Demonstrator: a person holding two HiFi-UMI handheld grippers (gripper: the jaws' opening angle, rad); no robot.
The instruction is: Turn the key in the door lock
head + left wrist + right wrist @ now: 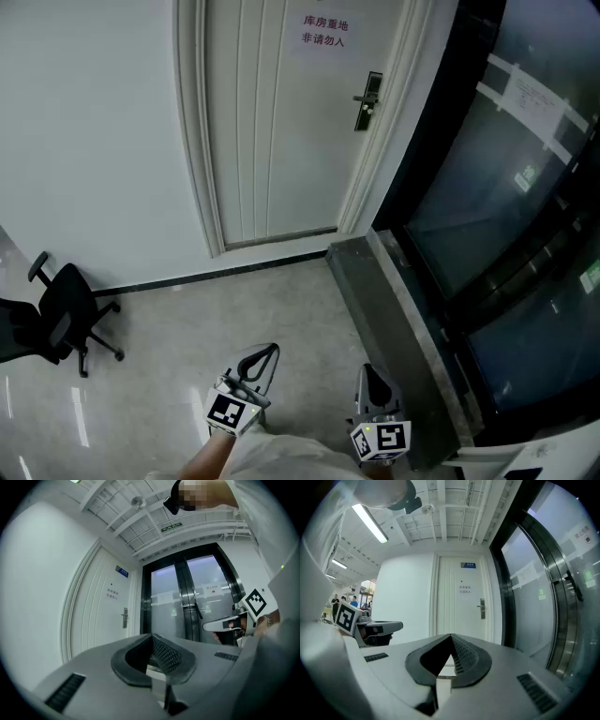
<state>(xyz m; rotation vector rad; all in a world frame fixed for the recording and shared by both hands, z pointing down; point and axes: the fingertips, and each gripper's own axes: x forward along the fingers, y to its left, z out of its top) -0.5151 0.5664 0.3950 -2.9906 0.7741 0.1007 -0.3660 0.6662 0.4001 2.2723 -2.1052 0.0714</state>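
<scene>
**Approach not begun: lock far ahead of both closed grippers**

Nothing of the task appeared done. The left gripper [151,636] and the right gripper [451,637] were both held level with their jaws pressed together and nothing between them. Neither touched anything.

The dark metal lock plate with its lever handle [367,101] sat on the right edge of the white panelled door [272,122], well ahead of both pairs of jaws. From the right gripper it lay just right of straight ahead; from the left gripper it lay ahead and off to the left. It was too small to tell whether a key was in it. By my judgement the whole job remained: close the distance, take hold of the key, and turn it.

A white paper sign with red characters [323,33] hung on the door above the lock. Pale grey speckled floor [234,309] stretched between the jaws and the door. A plain white wall [94,141] ran left of the door. Dark glass double doors [506,187] behind a grey stone kerb [375,291] stood to the right. A black wheeled office chair [56,319] stood far left of the left jaws. Overhead was a white beamed ceiling with a strip light [370,523].
</scene>
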